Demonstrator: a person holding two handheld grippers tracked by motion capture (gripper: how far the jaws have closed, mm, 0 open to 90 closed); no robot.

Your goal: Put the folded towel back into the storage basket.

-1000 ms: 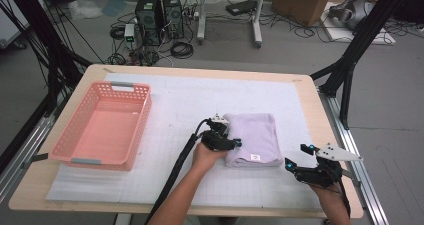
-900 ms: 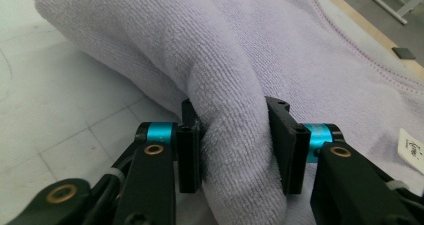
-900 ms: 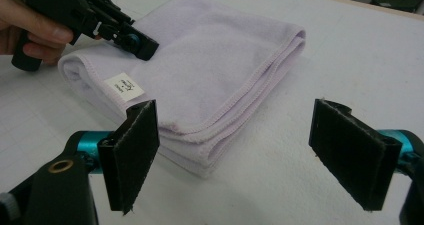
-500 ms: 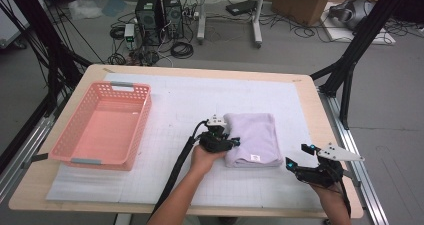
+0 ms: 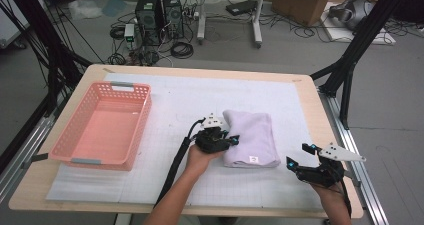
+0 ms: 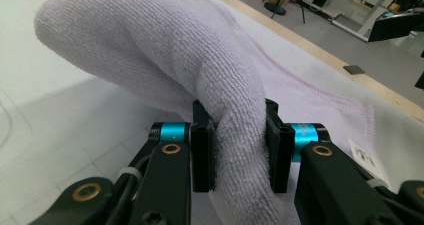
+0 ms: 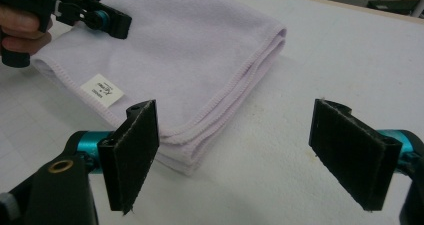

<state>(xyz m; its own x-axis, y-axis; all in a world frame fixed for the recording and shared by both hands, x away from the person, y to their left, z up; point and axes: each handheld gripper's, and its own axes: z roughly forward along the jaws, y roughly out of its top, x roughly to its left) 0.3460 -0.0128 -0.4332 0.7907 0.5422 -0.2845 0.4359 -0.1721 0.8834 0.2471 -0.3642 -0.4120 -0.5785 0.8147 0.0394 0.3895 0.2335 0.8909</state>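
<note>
A folded lilac towel (image 5: 252, 137) lies right of centre on the white mat (image 5: 200, 100). My left gripper (image 5: 231, 140) is at the towel's left edge. In the left gripper view its jaws have just been closing, and the pads now pinch a raised fold of the towel (image 6: 150, 45) between them at the left gripper (image 6: 236, 130). My right gripper (image 5: 298, 154) rests near the table's front right, apart from the towel. In the right gripper view the right gripper (image 7: 240, 145) stands open with bare mat between its pads, and the towel (image 7: 190, 50) lies just beyond its left pad.
A pink plastic basket (image 5: 145, 115) with nothing in it stands at the left of the mat. The wooden table edge (image 5: 320, 115) runs close behind the right gripper. Cables, computer towers and stands crowd the floor beyond the table.
The left gripper's jaws have narrowed onto the towel's left edge, which now bulges up between them. The left hand shifted only slightly. The right gripper has not moved.
</note>
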